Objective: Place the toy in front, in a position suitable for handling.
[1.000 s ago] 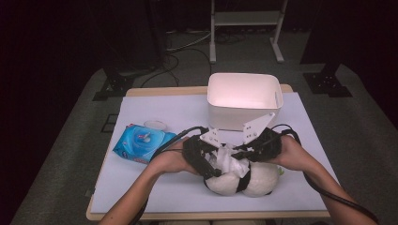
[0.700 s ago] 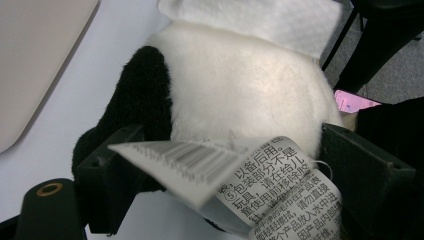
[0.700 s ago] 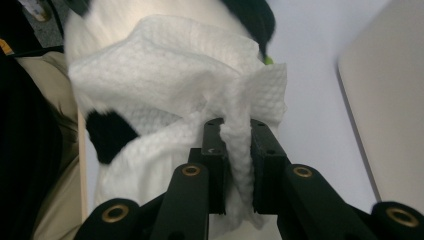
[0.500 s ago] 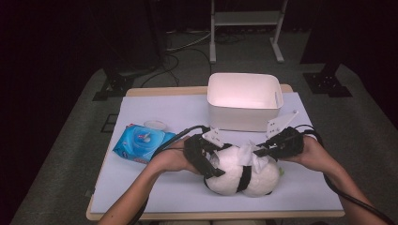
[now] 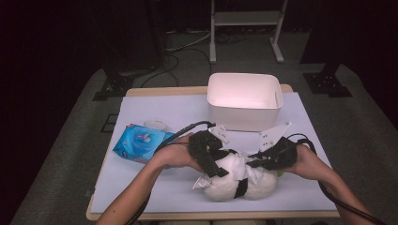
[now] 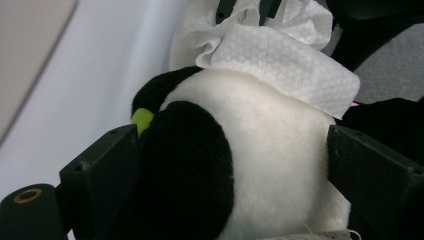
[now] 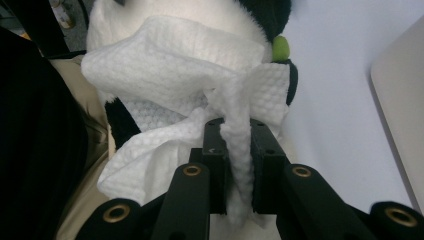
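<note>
Plush panda point(image 6: 260, 165) fuzzy; wipe point(image 7: 190, 65) embossed, prob. nonwoven; bin point(image 5: 245, 101) smooth plastic.

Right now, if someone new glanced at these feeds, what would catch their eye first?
Most striking is the black-and-white plush panda lying at the table's near edge, with the left gripper straddling its body, jaws wide on either side. Next comes the white wipe draped over the toy, a twisted strand pinched in the right gripper. Behind them stand a white bin and, to the left, a blue wipes pack.
</note>
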A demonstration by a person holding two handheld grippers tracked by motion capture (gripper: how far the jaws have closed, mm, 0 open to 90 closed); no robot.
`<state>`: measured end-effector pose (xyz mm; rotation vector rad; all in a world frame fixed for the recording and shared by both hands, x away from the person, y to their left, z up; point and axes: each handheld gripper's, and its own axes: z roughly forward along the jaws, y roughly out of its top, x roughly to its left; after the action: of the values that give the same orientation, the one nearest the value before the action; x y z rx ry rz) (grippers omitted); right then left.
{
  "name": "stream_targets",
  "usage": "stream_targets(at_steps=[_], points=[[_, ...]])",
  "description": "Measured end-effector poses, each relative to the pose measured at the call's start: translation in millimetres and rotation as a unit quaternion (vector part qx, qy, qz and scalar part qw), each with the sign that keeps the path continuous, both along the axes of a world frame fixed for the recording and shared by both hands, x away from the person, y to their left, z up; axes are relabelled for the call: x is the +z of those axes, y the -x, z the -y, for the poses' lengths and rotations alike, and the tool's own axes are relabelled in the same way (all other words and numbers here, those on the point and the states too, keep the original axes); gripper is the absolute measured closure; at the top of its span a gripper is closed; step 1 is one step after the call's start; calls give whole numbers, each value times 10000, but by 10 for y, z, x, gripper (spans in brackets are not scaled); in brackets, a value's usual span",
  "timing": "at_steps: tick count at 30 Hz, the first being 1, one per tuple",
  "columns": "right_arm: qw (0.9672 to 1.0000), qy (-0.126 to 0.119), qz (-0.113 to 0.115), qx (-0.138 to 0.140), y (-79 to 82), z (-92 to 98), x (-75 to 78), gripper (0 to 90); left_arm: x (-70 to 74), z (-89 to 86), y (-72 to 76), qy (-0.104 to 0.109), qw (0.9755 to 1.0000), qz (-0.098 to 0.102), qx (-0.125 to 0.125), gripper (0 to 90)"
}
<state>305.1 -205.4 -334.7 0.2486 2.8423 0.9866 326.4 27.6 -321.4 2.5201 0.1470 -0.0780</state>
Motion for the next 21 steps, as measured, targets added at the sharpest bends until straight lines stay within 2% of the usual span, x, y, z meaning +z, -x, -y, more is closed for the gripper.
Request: stream_targets(at_steps=[7, 9, 10, 13, 15, 18, 21], points=[[9999, -17, -67, 146, 40, -45, -16, 795, -132, 43, -13, -121, 9992, -346, -132, 48], [9999, -14, -53, 144, 41, -49, -20, 794, -159, 58, -26, -106, 9990, -395, -186, 51], [9999, -36, -56, 140, 37, -46, -21, 794, -165, 64, -31, -93, 9988, -405, -265, 83], [9999, -98, -51, 86, 26, -9, -19, 792, -141, 76, -47, -59, 9989, -307, -359, 226], [9998, -194, -19, -2, 19, 40, -21, 791, -96, 88, -72, -14, 9990, -234, -390, 283], [9992, -364, -1, -145, 3, 144, -16, 791, -5, 155, -110, -70, 9988, -135, -455, 313], [9985, -492, 3, -257, -11, 245, -18, 791, 74, 260, -131, -215, 9982, -18, -567, 326]])
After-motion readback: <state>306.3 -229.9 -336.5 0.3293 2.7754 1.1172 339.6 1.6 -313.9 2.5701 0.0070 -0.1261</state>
